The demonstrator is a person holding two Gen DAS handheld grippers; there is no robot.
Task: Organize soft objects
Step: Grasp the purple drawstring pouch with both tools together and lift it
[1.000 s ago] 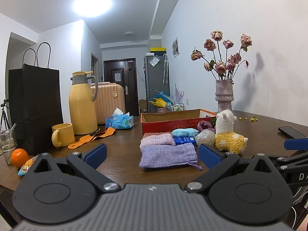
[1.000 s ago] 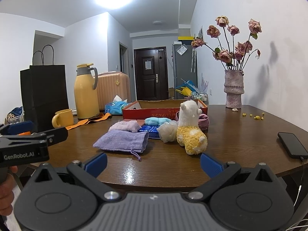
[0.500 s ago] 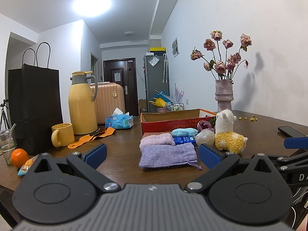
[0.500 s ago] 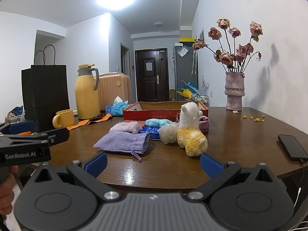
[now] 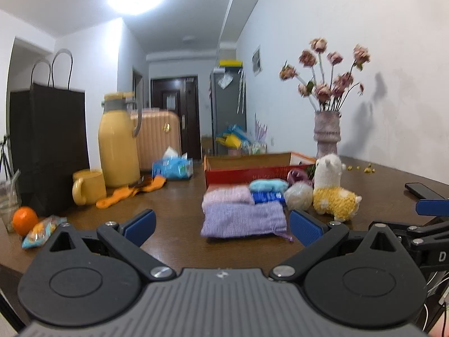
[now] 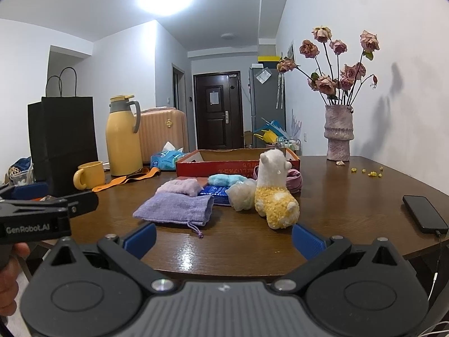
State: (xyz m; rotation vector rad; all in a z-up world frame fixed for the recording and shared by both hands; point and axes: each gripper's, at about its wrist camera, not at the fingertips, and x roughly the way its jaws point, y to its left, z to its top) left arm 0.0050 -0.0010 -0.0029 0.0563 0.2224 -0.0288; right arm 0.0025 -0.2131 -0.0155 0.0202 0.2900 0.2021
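1. Soft objects sit bunched mid-table, right in front of the red cardboard box (image 6: 235,161), probably so each one is a short hop into it.
2. Nearest the edge lies the purple drawstring pouch (image 6: 175,207), flat, cord trailing toward us. Behind it sits a folded pink cloth (image 6: 181,187), then a pale blue fuzzy piece (image 6: 227,179) resting on a blue packet (image 6: 213,191).
3. The alpaca plush (image 6: 273,196) stands upright, touching a whitish puff (image 6: 241,198); a mauve fabric item (image 6: 293,182) hides behind it.
4. The left gripper (image 5: 221,226) hovers short of the pouch, jaws wide apart, nothing held. This view is blurred, so details are soft.
5. The right gripper (image 6: 223,237) is spread open too, empty, lined up between pouch and alpaca.
6. The box looks empty from here, so the sorting seems not yet begun.
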